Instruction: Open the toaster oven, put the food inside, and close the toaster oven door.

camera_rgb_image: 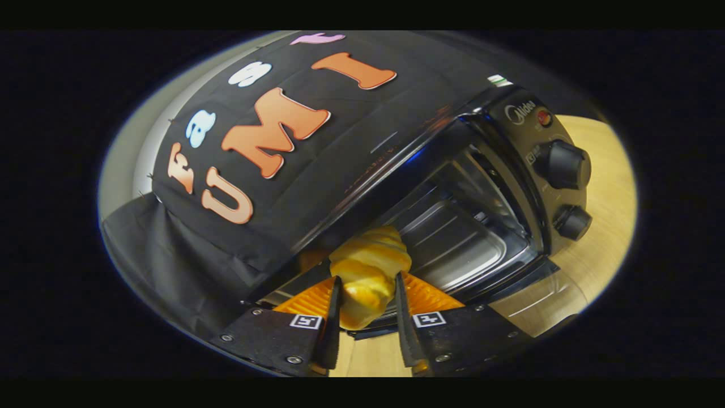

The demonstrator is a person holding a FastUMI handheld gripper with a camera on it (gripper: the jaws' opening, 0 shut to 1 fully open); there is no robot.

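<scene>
The gripper [367,303] is holding a croissant [369,271] between its two fingers [334,317], which are closed partway and pressing on the pastry's lower half from both sides. The bottom tip of the croissant is sinking into the narrow gap between the fingers, so its full length is hard to make out. The pastry's upper, ridged end is sticking out ahead of the fingertips and overlapping the mouth of the toaster oven [481,187], whose door [532,294] is lying open and flat toward the gripper. Whether the croissant is already past the opening or only in front of it is hard to tell, since the whole view is tilted. Inside, a metal tray [459,249] is showing ribbed grooves; the near part of the cavity is hidden behind the pastry and fingers. Two dials [563,164] are sitting one above the other on the oven's control panel, with a small red lamp [544,117] above them. The oven is resting on a pale wooden table [600,226], and black cloth [187,260] is hanging behind it.
</scene>
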